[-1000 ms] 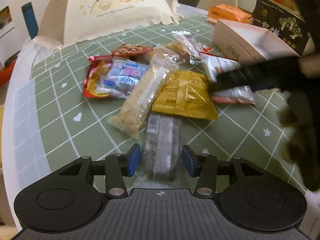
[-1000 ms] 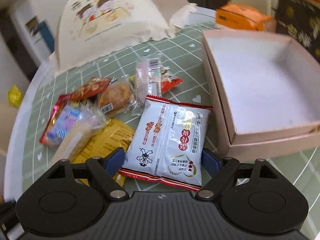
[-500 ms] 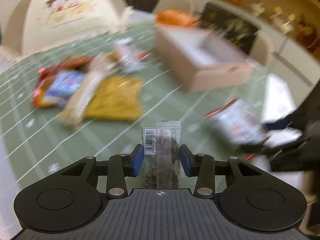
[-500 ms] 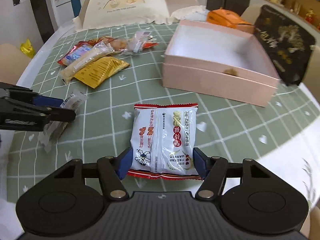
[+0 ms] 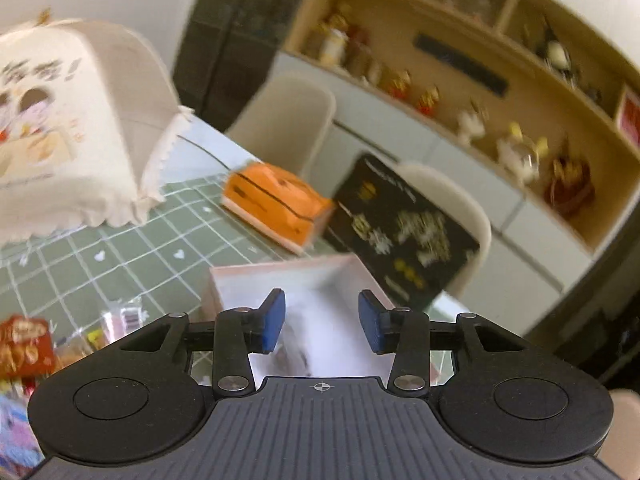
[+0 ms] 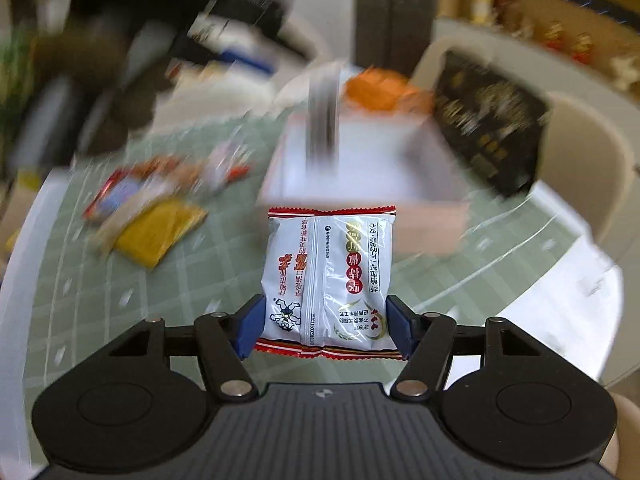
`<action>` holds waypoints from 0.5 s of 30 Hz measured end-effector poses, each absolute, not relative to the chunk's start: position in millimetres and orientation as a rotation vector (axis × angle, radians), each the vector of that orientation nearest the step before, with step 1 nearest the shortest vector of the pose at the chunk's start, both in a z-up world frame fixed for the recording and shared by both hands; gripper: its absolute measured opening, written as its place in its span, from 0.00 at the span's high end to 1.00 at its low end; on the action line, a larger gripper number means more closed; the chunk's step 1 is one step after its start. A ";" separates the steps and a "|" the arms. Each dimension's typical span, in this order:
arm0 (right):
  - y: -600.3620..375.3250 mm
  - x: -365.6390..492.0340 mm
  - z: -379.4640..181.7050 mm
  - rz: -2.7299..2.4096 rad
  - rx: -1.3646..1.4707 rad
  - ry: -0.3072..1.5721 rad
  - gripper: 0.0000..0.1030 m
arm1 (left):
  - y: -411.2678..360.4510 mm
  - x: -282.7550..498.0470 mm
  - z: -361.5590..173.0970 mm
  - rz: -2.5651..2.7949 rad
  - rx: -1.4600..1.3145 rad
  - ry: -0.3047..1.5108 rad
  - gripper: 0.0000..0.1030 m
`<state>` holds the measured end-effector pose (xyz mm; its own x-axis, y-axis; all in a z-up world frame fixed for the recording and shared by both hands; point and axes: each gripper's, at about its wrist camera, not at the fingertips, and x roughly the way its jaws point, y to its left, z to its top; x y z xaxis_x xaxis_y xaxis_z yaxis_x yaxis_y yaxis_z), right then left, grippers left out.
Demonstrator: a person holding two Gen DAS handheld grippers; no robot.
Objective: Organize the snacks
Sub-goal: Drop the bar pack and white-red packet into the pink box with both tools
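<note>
The right gripper point(image 6: 324, 330) has its blue pads point(image 6: 248, 332) pressed on both side edges of a white snack packet point(image 6: 328, 276), which stands out beyond the fingertips. The left gripper point(image 5: 322, 326) holds its blue pads point(image 5: 274, 326) apart, nothing pinched between them.

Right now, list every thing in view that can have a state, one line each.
right gripper, shut on the white snack packet, held clear of the table.
left gripper, jaws apart over the pink box; too blurred to tell if it holds anything.
pink box, open, lid off.
black lid, propped tilted behind the box.
snack pile, loose on the table, not boxed.
food cover, standing unfolded.
</note>
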<state>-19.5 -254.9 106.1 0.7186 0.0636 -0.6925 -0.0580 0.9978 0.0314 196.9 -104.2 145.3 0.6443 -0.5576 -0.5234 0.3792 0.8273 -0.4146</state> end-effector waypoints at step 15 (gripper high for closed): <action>-314.4 161.1 86.1 -0.208 -0.003 0.712 0.23 | 26.3 188.9 88.1 -0.287 -0.203 0.786 0.56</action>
<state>161.1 -314.4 86.1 0.7371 -0.1907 -0.6483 0.1884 0.9793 -0.0739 188.9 26.3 88.1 0.6711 -0.3280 -0.6649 0.1782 0.9419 -0.2847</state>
